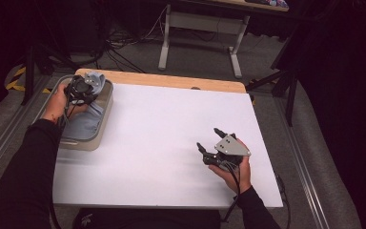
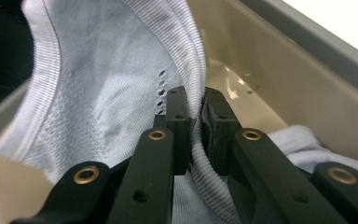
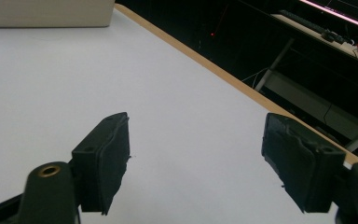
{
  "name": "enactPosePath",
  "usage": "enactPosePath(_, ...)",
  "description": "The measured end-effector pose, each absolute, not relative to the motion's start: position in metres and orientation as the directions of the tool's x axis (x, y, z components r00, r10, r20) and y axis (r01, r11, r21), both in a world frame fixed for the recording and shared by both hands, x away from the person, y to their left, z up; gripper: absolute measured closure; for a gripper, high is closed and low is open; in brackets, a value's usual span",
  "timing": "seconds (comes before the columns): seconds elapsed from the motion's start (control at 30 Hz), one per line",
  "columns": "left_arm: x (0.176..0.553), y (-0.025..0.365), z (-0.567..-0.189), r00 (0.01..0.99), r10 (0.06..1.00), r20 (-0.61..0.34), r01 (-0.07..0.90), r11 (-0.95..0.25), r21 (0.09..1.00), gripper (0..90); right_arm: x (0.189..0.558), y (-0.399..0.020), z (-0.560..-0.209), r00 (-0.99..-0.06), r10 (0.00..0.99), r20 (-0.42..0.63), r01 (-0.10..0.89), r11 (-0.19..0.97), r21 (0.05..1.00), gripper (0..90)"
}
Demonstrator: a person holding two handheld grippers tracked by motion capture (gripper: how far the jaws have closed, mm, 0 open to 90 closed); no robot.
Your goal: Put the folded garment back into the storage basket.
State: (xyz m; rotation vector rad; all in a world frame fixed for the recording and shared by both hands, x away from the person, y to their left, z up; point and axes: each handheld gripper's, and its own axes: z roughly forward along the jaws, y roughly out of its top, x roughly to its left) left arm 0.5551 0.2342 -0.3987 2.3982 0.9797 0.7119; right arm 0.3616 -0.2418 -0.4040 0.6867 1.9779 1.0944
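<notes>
Desk (image 1: 162,143): a white top with a wooden strip along its far edge; the tub sits at its far left corner, the right gripper over its near right part.
Tub (image 1: 106,110): a beige, grey-rimmed bin, standing upright, with the pale blue garment inside it.
Garment (image 2: 107,84): light blue knit cloth with a ribbed hem, partly lifted above the tub's rim at the far end, the rest lying in the bottom of the tub.
Left gripper (image 2: 196,122): over the far end of the tub, held in the person's left hand (image 1: 56,104); its fingers (image 2: 177,122) are clamped on the ribbed hem of the garment, which runs up between them.
Right gripper (image 3: 196,158): held in the right hand (image 1: 236,174) just above the bare desk, well apart from the tub; its fingers (image 3: 106,154) stand wide apart with nothing between them.
</notes>
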Motion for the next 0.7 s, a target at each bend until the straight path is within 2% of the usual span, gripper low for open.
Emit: enactPosePath(0.7,0.556,0.226,-0.423,0.649,0.7,0.299,0.517,-0.693,0.503,82.2,0.365,-0.239,-0.41,-0.586,0.724,-0.365,0.114,0.519,0.847,23.7)
